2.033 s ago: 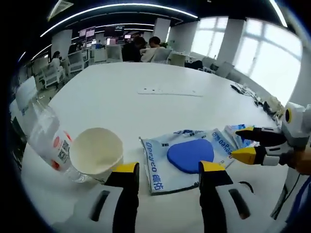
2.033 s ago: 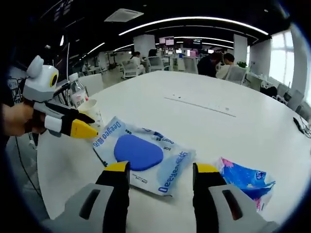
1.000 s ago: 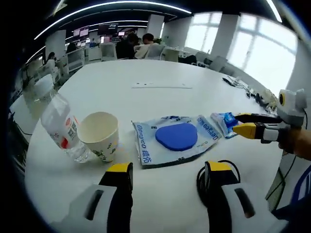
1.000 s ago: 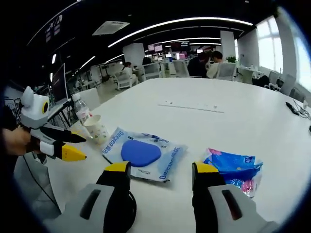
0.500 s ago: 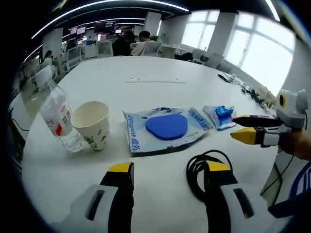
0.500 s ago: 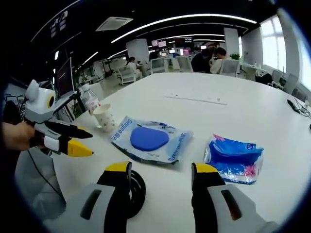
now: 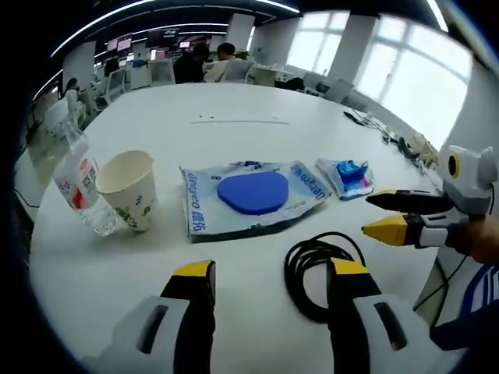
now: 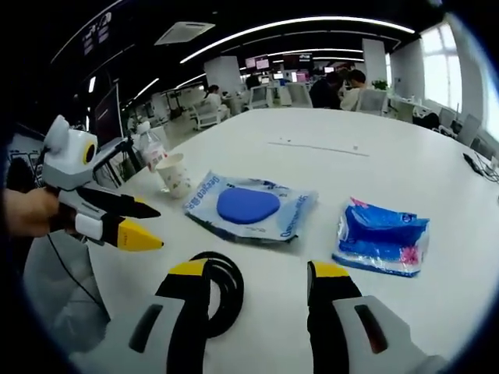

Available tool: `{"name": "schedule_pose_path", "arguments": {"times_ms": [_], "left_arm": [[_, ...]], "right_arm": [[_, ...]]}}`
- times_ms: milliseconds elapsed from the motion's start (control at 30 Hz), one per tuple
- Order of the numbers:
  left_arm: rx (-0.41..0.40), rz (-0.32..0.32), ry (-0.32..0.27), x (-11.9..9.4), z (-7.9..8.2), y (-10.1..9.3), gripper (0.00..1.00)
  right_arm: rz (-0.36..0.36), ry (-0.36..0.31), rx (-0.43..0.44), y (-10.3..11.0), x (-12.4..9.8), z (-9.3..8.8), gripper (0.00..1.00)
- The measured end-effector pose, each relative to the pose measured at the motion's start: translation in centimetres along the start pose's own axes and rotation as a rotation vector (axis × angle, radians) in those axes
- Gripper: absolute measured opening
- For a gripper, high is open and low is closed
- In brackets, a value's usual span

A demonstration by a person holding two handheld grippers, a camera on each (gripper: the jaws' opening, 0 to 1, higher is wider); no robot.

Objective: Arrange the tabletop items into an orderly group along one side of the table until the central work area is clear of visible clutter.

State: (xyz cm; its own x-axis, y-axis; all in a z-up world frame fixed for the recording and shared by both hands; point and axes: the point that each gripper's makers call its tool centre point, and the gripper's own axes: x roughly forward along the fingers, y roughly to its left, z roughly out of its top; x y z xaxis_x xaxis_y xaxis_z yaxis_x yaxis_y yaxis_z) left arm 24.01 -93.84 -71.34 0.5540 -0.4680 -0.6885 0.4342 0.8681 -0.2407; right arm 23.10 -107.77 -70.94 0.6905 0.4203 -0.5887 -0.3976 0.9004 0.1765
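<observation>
Black cable coil partly hidden behind left gripper fingers.

The left gripper and the right gripper both hovered with jaws apart, empty, each held in a hand.

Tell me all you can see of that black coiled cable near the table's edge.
The black coiled cable looks like thin rubbery cord wound into a loose round loop of several turns. It lies flat on the white table, nearest the holder, in front of the blue-and-white plastic packet and apart from it. Nothing grips it.
</observation>
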Motion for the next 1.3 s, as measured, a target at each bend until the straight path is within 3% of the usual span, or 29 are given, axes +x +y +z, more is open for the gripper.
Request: {"name": "schedule_pose_path", "arguments": {"times_ms": [267,433,700,833,967,1067,1100,1167,1200,1300], "left_arm": [[-0.027,-0.037,0.082,1.3,-2.3,-1.4,0.40],[0.033,-0.033,0.148,1.9,-3.9,-2.0,0.38],[0.013,-0.033,0.167,2.9,-4.5,-2.8,0.35],[0.010,-0.017,0.166,3.0,-4.5,-2.6,0.32],[0.018,-0.028,0.174,3.2,-4.7,-3.2,0.28],[0.032,-0.028,0.181,3.2,-5.0,-3.6,0.16],[0.053,0.016,0.177,3.0,-5.0,-2.8,0.11],[0.001,0.001,0.174,3.0,-4.9,-2.8,0.07],[-0.072,0.009,0.185,2.9,-5.0,-2.6,0.06],[-0.058,0.008,0.181,2.6,-4.9,-2.5,0.04]], "right_arm": [[0.021,0.045,0.015,0.7,0.2,-2.3,0.45],[0.041,0.089,-0.019,1.7,0.7,-3.7,0.43],[0.028,0.116,-0.052,2.4,1.6,-4.9,0.39],[0.032,0.108,-0.044,2.6,1.6,-5.1,0.29],[0.027,0.129,-0.056,2.8,1.7,-6.1,0.27],[0.062,0.139,-0.012,3.7,1.8,-6.2,0.16],[0.038,0.140,-0.032,3.3,1.8,-6.2,0.15],[0.026,0.146,-0.040,3.0,2.0,-6.0,0.10],[0.035,0.149,-0.009,2.9,2.0,-5.8,0.08],[0.035,0.150,0.049,2.6,1.8,-5.4,0.03]]}}
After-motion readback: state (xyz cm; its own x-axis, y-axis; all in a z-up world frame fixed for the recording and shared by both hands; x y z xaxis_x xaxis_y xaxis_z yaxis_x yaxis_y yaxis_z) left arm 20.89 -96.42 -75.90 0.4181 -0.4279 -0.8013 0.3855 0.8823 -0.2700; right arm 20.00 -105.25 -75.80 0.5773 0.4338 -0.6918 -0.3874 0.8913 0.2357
